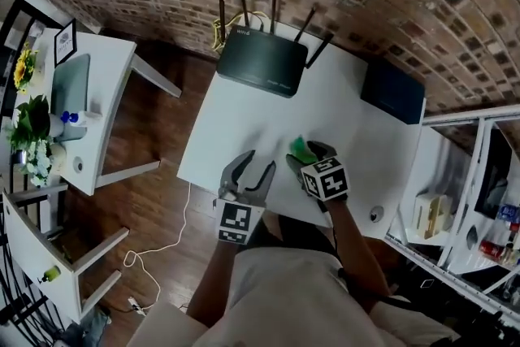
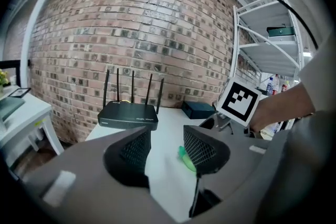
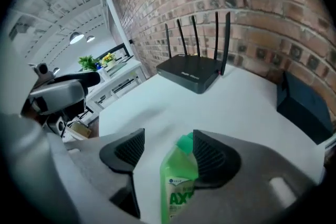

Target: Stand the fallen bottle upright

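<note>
A green bottle (image 1: 301, 146) with a green cap lies on the white table (image 1: 236, 114) near its front edge. My right gripper (image 1: 309, 157) is over it, pointing steeply down. In the right gripper view the bottle (image 3: 178, 176) lies between the jaws of the right gripper (image 3: 168, 140), close against the right pad, with a clear gap to the left pad. My left gripper (image 1: 258, 162) hovers just left of it, open with nothing between its fingers. In the left gripper view (image 2: 165, 147) the bottle (image 2: 184, 158) peeks out beside the right finger.
A black router (image 1: 262, 61) with several antennas stands at the table's back edge, and a dark flat box (image 1: 392, 91) lies at the back right. A white side desk (image 1: 97, 85) with plants is at left, a white shelf unit (image 1: 455, 199) at right. A brick wall runs behind.
</note>
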Demonstrator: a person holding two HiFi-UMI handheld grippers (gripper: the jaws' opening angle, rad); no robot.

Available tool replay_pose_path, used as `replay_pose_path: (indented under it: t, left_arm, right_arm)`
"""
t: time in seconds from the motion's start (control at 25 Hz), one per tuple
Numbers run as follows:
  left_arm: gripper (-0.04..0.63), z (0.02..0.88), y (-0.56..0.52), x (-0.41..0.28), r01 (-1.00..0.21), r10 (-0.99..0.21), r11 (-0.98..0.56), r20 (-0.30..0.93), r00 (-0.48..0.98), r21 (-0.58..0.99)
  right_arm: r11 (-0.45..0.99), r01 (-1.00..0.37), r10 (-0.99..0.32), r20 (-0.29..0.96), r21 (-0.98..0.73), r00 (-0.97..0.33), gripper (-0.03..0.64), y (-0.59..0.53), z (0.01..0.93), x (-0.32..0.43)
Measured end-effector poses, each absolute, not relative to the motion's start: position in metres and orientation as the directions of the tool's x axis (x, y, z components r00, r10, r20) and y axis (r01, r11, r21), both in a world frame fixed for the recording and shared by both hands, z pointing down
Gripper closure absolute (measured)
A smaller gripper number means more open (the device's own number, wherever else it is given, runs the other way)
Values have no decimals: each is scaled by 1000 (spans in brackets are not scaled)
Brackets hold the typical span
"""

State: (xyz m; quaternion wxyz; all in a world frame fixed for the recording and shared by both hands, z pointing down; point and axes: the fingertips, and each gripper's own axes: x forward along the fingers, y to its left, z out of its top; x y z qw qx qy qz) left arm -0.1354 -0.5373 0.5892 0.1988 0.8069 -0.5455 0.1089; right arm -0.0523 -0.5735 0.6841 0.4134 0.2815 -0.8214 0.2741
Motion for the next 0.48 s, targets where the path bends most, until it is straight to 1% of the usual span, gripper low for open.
replay_pose_path:
  t: [0.2, 0.36, 0.48]
  left_arm:
    - [390, 605, -546, -135, -927, -830, -299, 418, 370, 226]
    - [403, 612, -548, -133, -924, -829, -283, 419, 370, 256]
    - [405, 616, -548, -133, -924, -829, -264, 424, 363, 275]
  right_arm:
    - [664, -709, -165, 878, -238, -449, 341, -585, 717, -48]
    - [621, -752, -101, 929, -220, -356, 348, -586, 735, -36]
    - [600, -764, -43, 945, -235, -324, 355, -587, 748, -34]
